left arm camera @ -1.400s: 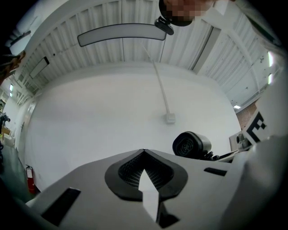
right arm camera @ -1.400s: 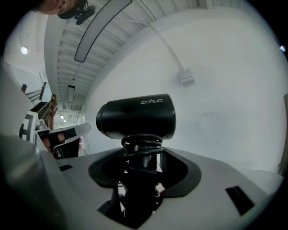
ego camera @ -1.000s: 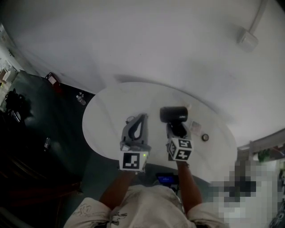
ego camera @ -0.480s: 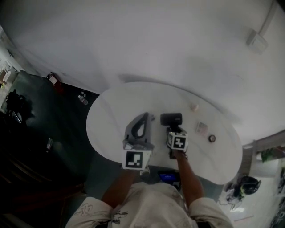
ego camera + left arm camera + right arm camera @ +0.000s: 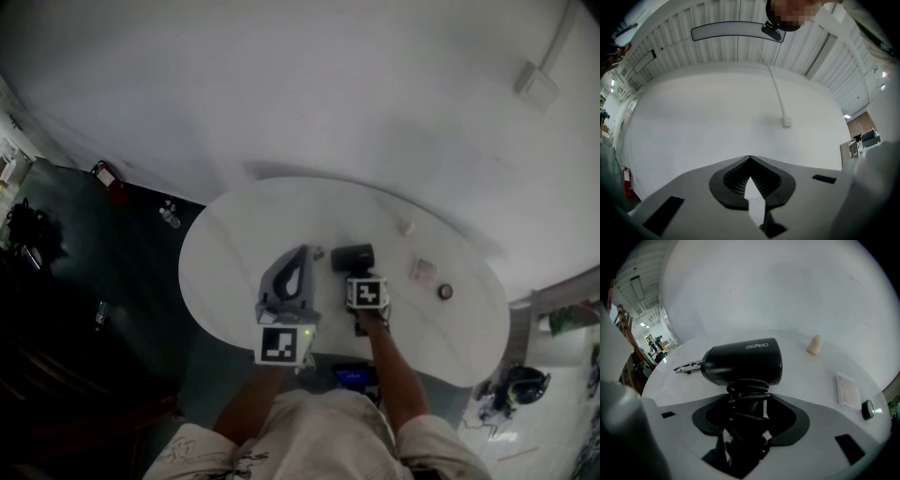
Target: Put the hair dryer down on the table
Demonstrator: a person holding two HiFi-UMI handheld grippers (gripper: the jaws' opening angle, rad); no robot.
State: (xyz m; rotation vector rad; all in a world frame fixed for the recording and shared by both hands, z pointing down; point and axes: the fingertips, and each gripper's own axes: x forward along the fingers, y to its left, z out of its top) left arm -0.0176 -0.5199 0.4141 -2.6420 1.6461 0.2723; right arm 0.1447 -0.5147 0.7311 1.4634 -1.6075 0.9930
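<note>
On the left, your left gripper (image 5: 750,158) hangs over the white table (image 5: 225,253). Its fingers (image 5: 693,201) are pressed together with nothing in them. Next, a small metal clip (image 5: 686,367) lies just beside the black hair dryer (image 5: 745,362). Your right gripper (image 5: 749,401) holds the dryer by its cord-wrapped handle, fingers (image 5: 811,432) spread wide around it, low over the table. Further right lie a cream lump (image 5: 814,344), a flat packet (image 5: 847,390) and a round dark thing (image 5: 867,409), all clear of the dryer.

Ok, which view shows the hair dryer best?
The right gripper view: the black hair dryer fills the middle, barrel side-on, cord-wrapped handle between the jaws. The head view shows it small and dark. The left gripper view shows none of it.
</note>
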